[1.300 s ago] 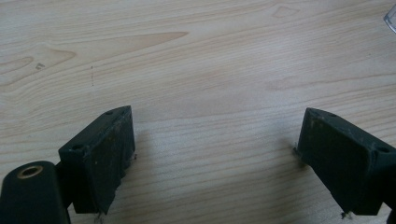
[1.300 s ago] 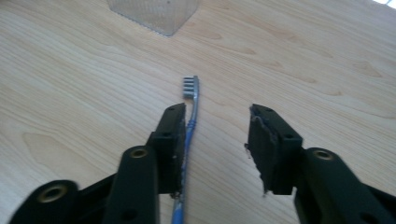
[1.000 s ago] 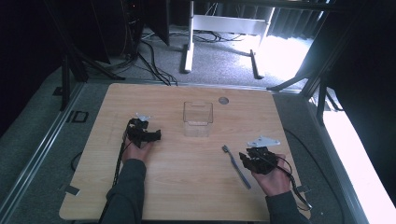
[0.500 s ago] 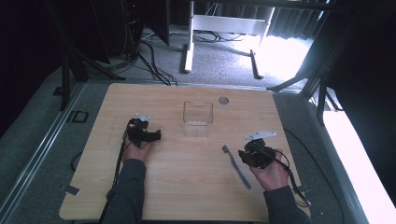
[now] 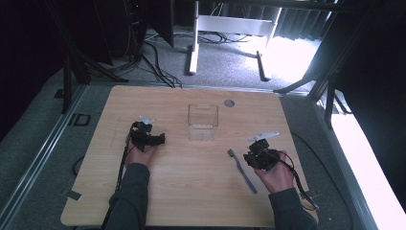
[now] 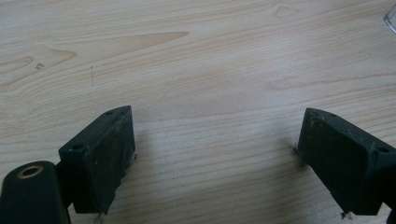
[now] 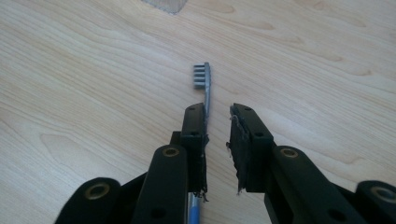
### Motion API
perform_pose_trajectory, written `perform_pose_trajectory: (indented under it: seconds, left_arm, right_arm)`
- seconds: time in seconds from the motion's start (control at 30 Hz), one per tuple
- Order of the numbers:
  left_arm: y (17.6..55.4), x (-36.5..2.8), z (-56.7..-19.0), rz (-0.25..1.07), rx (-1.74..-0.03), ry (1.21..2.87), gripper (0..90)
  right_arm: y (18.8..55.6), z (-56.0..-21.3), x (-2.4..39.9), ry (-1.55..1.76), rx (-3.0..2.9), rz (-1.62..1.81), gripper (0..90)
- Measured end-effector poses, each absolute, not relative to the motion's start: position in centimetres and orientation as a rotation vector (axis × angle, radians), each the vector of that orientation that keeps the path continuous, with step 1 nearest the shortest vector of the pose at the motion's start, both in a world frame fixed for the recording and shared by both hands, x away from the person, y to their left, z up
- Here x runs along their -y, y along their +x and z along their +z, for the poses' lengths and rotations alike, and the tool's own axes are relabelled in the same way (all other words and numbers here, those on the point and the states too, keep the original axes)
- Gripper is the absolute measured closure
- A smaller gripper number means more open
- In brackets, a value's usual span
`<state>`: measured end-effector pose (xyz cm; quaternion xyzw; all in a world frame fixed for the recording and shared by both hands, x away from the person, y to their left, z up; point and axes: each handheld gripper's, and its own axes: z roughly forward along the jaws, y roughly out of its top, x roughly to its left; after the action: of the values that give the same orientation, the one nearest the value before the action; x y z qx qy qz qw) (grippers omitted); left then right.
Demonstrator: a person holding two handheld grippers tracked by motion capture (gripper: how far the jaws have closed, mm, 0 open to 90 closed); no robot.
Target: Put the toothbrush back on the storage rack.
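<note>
High view: a pale wood-grain counter [image 5: 191, 191] with rounded corners stands on grey carpet, with dark curtains and black cables behind it and a white frame under bright light beyond its far edge. A clear plastic box [image 5: 203, 121] sits near the middle of the counter, and a small round grey disc [image 5: 229, 103] lies just beyond the box. The left tongs [image 5: 152, 139] rest left of the box; in the left gripper view their jaws stand wide apart over bare wood. A grey toothbrush [image 5: 242, 170] lies right of the box and nearer the person, head toward the box. The right tongs [image 5: 254, 159] sit just beside it; in the right gripper view their jaws are narrowly parted, with the toothbrush [image 7: 204, 88] handle alongside the left jaw, not gripped.
</note>
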<state>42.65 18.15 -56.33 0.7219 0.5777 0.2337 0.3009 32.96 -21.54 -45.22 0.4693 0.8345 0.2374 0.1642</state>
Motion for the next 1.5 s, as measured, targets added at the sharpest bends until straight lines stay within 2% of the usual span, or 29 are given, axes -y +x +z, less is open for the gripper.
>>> perform_pose_trajectory:
  seconds: [0.43,1.5]
  left_arm:
    - [42.7,-18.1,-56.3,0.620,-1.533,1.915,11.3]
    - [42.7,-18.1,-56.3,0.620,-1.533,1.915,11.3]
  right_arm:
    - [34.6,-45.6,20.9,1.390,-2.463,0.600,77.8]
    - [36.8,-46.7,20.2,1.432,-2.602,0.452,74.4]
